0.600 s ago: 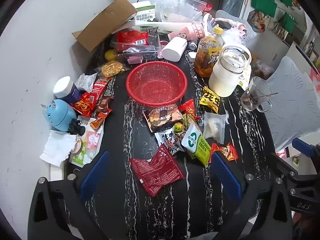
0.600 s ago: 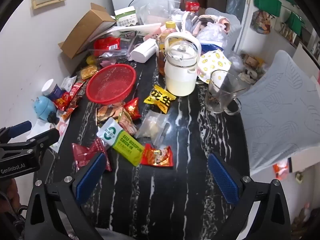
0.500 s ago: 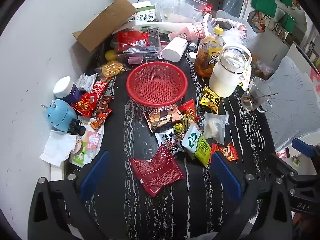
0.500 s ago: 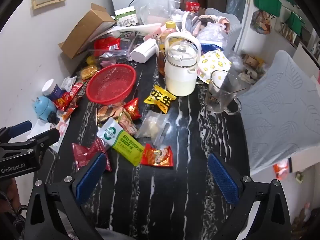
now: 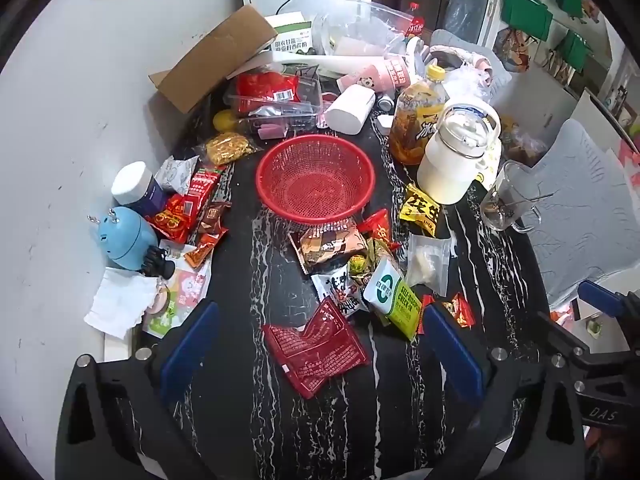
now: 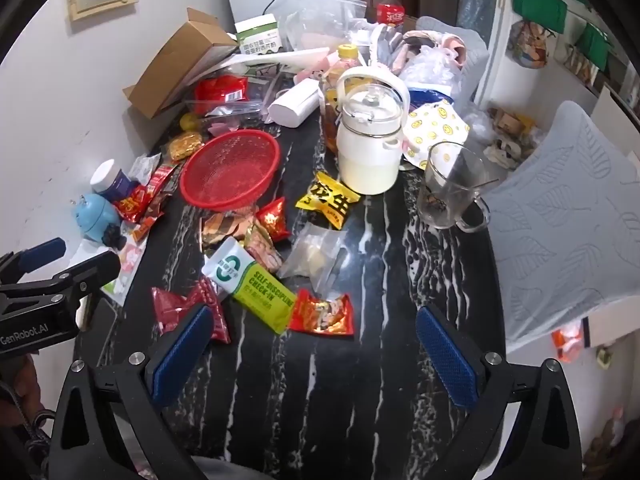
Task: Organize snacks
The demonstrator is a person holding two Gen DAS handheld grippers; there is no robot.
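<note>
Left gripper (image 5: 320, 354) fingers (image 5: 188, 350) spread wide, nothing between the pads, hovering tilted down over the near end of the black marbled desk (image 5: 248, 280). Right gripper (image 6: 316, 356) fingers (image 6: 448, 360) equally wide, empty, same downward tilt, over bare desk. Left gripper also visible at the left edge of the right wrist view, right gripper at the right edge of the left one.

Closest to left fingers: dark red foil packet (image 5: 314, 346), flat on desk, just ahead between the pads, not touched. Closest to right: small red-orange snack packet (image 6: 322, 314), touching the white-and-green sachet (image 6: 250, 282) beside it. Behind those, a loose heap: clear plastic bag (image 6: 316, 254), brown chocolate packet (image 5: 330, 244), small red packet (image 6: 274, 220), yellow peanut packet (image 6: 330, 198).

Red mesh basket (image 5: 316, 178) mid-desk, upright, empty, just behind the heap. More red and brown snack packets (image 5: 188, 208) lying along the left edge near a blue round gadget (image 5: 124, 238) and white-lidded jar (image 5: 136, 188).

Right of basket: white kettle-style jug (image 6: 370, 140), amber drink bottle (image 5: 416, 120) behind it, glass mug (image 6: 450, 186). Far end: cardboard box (image 5: 212, 58), clear container, assorted clutter.
</note>
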